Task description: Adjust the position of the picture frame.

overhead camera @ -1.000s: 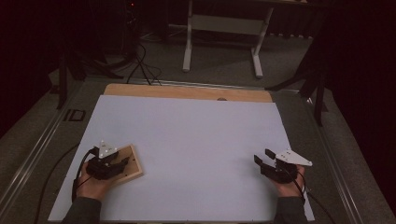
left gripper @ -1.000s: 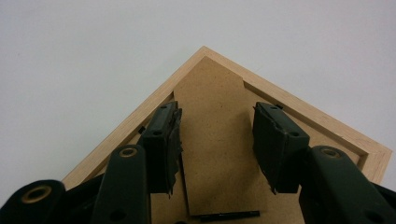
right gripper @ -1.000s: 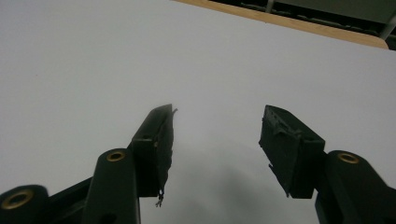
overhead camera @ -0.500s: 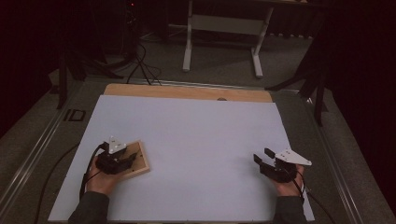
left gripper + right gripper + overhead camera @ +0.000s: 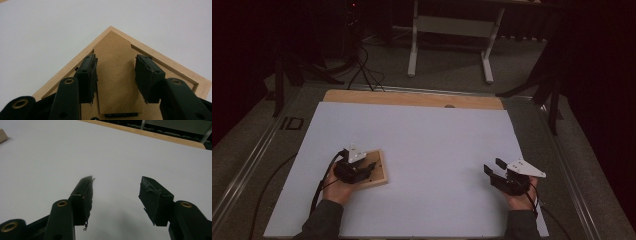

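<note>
A wooden picture frame [image 5: 371, 170] lies face down on the big white sheet [image 5: 422, 150], at the near left part of it. Its brown back board [image 5: 115, 75] faces up. A light wood rim goes all around the board. The frame sits a bit turned, so one corner points toward the far side.

The left gripper [image 5: 362, 169] is right on top of the frame. In the left gripper view its two black jaws stand apart, one on each side of a raised strip of the back board. The pads are close to the strip's edges. I cannot tell if they squeeze it or just sit next to it. A small dark clip shows at the bottom of the board, between the jaws. The left hand [image 5: 337, 186] holds this gripper from the near side, and a black cable hangs down from it.

The right gripper [image 5: 493, 169] is far off, at the near right part of the sheet. Its jaws are wide apart with nothing between them, just the bare white sheet below. The right hand [image 5: 521, 196] holds it low over the sheet.

The sheet lies on a wooden table [image 5: 412, 98], and a strip of wood shows at the far edge. Behind it is a dark floor with a white stand [image 5: 449, 30].
</note>
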Demonstrator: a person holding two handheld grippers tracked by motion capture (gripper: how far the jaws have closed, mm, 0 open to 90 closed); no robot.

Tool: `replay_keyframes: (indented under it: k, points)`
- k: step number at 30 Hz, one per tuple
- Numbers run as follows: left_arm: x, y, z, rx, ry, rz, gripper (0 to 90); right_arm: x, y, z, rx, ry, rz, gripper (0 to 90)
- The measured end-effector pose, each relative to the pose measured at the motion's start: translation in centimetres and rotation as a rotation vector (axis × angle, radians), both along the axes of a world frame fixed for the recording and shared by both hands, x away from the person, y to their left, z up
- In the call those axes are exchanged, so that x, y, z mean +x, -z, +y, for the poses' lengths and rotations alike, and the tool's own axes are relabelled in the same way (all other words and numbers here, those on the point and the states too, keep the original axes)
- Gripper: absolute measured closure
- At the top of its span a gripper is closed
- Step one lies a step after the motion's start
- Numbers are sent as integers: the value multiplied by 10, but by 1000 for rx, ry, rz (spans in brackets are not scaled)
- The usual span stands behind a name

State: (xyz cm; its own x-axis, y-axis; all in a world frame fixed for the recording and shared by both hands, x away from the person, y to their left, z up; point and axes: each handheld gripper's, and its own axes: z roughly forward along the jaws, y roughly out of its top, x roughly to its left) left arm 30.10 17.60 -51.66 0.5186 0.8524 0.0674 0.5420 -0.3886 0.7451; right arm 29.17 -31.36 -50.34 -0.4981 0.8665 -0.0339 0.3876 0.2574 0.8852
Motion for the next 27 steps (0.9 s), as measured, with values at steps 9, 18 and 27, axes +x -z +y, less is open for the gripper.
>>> replay_keyframes:
  k: [9,18,27]
  points:
    - [1,2,-35,-24,68,-16,527,-1,-2,-3,11,21,-17,429]
    - [-4,-13,-29,-154,7,-21,479,-2,-3,-6,18,30,-24,426]
    - [-28,-26,-27,-178,81,-16,601,-2,-3,-7,18,27,-26,427]
